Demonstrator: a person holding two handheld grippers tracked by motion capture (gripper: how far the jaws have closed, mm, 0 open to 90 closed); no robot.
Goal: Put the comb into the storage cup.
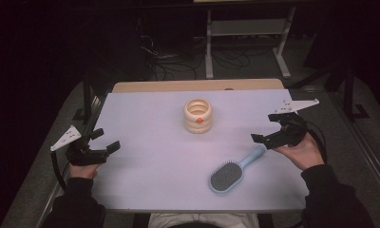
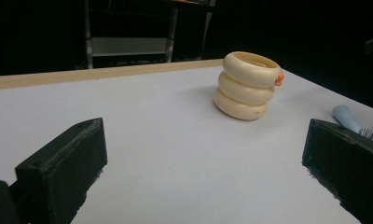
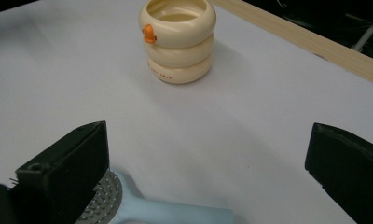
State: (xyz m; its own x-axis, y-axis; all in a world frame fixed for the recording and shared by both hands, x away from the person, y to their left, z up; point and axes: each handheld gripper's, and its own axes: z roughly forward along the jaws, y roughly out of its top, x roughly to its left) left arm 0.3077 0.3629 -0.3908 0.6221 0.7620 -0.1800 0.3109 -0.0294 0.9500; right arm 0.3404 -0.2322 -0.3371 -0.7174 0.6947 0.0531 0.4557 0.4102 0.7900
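Note:
A cream holder (image 1: 198,115) made of three stacked rings, with a small orange knob on its side, stands upright at the table's back middle. A light blue hairbrush (image 1: 228,175) lies bristles up at the front right, its handle pointing toward my right gripper (image 1: 266,128). That gripper hovers open and empty just past the handle's tip. In the right gripper view the brush (image 3: 166,212) lies below the jaws and the holder (image 3: 177,42) is ahead. My left gripper (image 1: 105,140) rests open and empty at the table's left edge, facing the holder (image 2: 247,86).
The white tabletop (image 1: 150,156) has a wooden strip (image 1: 197,85) along its back edge. Behind it, on the dark floor, stand white frame legs (image 1: 209,47) with tangled cables (image 1: 178,61). The person's sleeves come in at both lower corners.

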